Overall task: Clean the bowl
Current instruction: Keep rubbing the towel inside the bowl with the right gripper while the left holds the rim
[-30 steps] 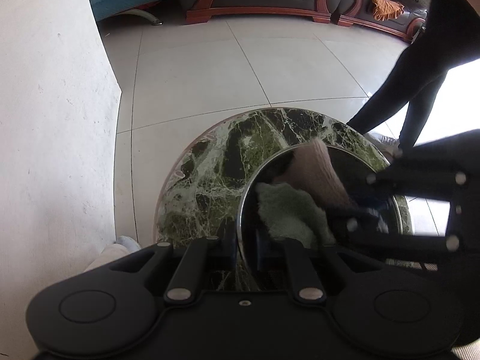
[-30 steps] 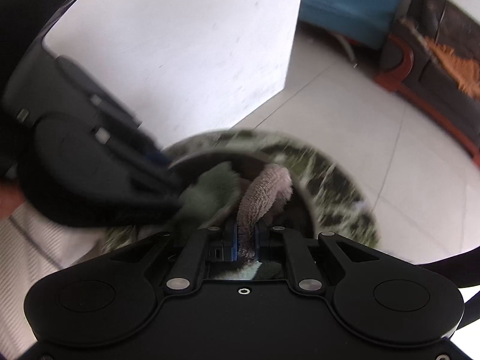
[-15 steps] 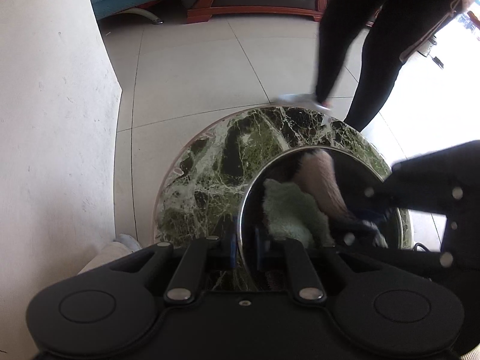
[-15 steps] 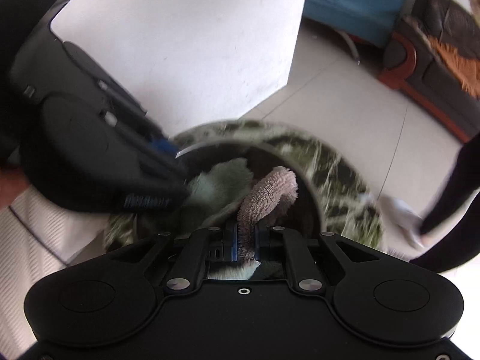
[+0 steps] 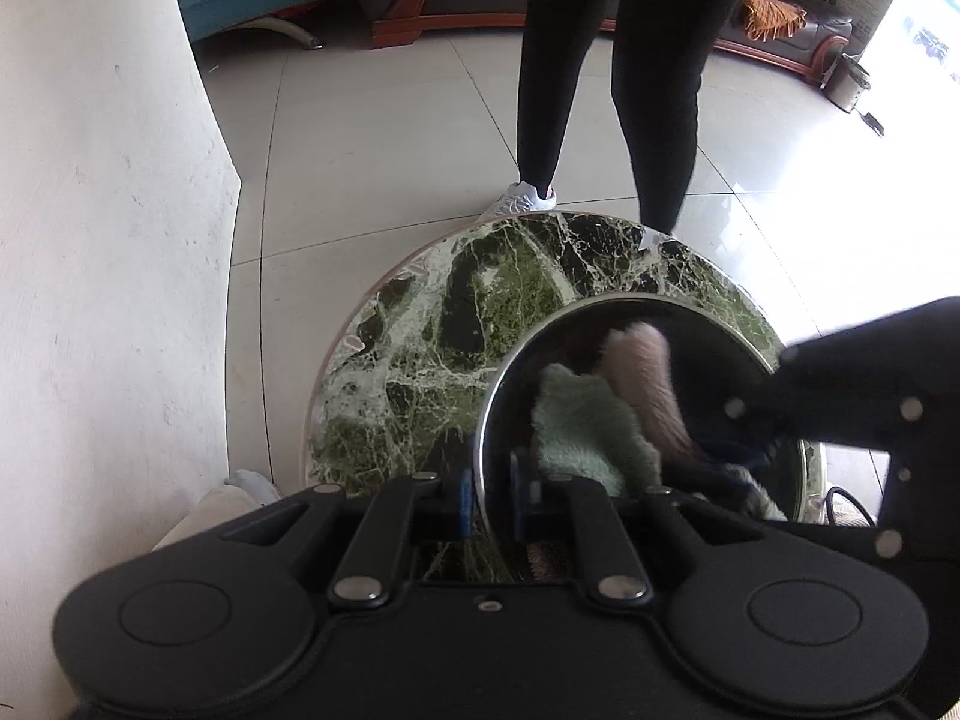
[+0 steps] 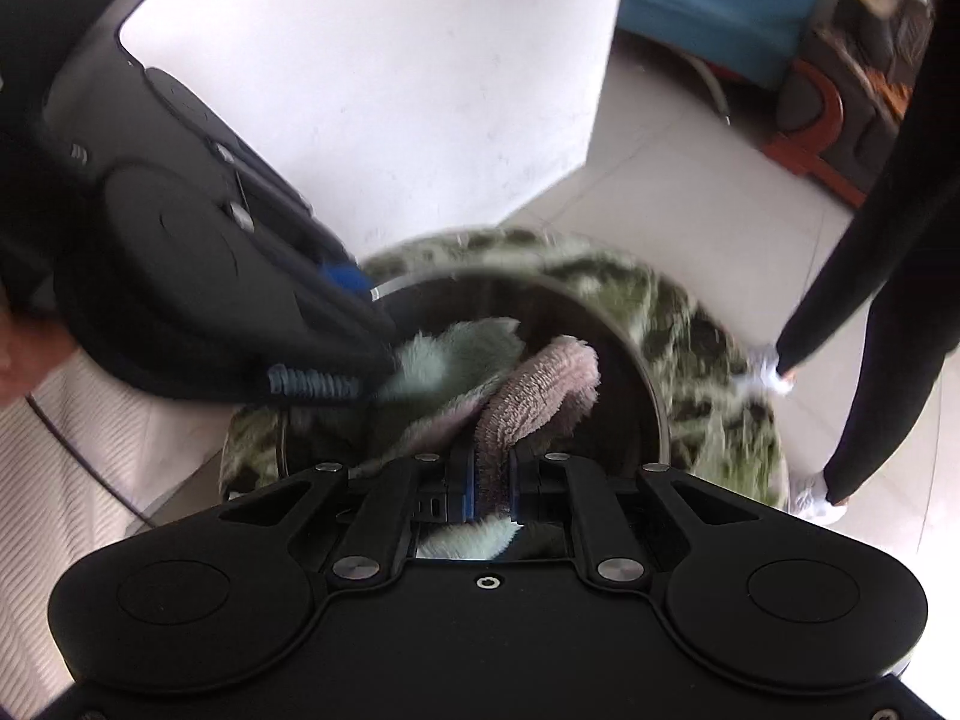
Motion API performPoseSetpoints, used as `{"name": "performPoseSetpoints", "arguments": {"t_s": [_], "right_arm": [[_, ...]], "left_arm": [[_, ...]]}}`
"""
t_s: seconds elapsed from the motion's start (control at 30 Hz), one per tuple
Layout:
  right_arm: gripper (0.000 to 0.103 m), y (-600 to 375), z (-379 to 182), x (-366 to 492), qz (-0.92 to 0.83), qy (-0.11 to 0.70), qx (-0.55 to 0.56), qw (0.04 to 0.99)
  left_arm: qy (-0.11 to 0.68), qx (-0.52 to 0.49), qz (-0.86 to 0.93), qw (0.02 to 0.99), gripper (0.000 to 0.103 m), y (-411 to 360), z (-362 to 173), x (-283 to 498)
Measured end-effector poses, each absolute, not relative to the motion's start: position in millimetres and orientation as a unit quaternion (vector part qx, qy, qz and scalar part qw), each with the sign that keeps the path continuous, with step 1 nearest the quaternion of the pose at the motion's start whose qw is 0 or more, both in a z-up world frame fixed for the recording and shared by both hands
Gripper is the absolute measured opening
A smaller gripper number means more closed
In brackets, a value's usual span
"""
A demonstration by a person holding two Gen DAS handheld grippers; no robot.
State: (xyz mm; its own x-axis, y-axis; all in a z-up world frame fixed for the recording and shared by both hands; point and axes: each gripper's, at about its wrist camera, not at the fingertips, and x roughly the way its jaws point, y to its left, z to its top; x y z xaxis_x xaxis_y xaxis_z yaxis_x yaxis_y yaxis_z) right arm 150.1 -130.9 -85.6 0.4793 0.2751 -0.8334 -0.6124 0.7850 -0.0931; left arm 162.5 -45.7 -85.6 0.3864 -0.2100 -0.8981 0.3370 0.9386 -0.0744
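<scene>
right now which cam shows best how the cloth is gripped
The right wrist view: the right gripper is shut on the cloth, whose pink fold rises between its fingers. The left wrist view shows only the cloth's bunched end inside the bowl, the grip hidden.

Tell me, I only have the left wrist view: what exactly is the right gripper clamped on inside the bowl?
Observer: The right gripper is shut on a pink fold of the cloth; the green side spreads left of it inside the steel bowl.
Operator: Is my left gripper on the rim?
Observer: Yes. The right wrist view shows the left gripper straddling the rim, one blue-padded finger inside by the green cloth, the other outside.
Operator: Anyone close on that side?
Observer: A person in black leggings stands just beyond the marble table, at the right of that view.
</scene>
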Motion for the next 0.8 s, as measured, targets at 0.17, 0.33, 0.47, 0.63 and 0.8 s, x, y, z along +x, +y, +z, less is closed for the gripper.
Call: {"name": "performPoseSetpoints", "arguments": {"t_s": [0.17, 0.33, 0.47, 0.63, 0.8], "right_arm": [[0.010, -140.2, -89.3, 159.7, 0.243, 0.432, -0.204, 0.844], [0.010, -151.9, -90.8, 144.3, 0.246, 0.453, -0.186, 0.837], [0.010, -148.8, -86.0, 138.7, 0.269, 0.464, -0.159, 0.829], [0.010, -147.4, -76.0, 155.1, 0.251, 0.433, -0.179, 0.847], [0.010, -155.7, -79.8, 148.1, 0.245, 0.444, -0.181, 0.842]], "left_arm": [[0.528, 0.061, -0.164, 0.831, 0.011, -46.1, -84.7, 161.9], [0.531, 0.053, -0.169, 0.829, 0.011, -45.9, -84.7, 160.6], [0.532, 0.054, -0.169, 0.828, 0.011, -45.5, -83.6, 160.9], [0.533, 0.055, -0.165, 0.828, 0.011, -43.6, -83.2, 160.5], [0.533, 0.051, -0.166, 0.828, 0.011, -42.5, -82.5, 160.3]]}}
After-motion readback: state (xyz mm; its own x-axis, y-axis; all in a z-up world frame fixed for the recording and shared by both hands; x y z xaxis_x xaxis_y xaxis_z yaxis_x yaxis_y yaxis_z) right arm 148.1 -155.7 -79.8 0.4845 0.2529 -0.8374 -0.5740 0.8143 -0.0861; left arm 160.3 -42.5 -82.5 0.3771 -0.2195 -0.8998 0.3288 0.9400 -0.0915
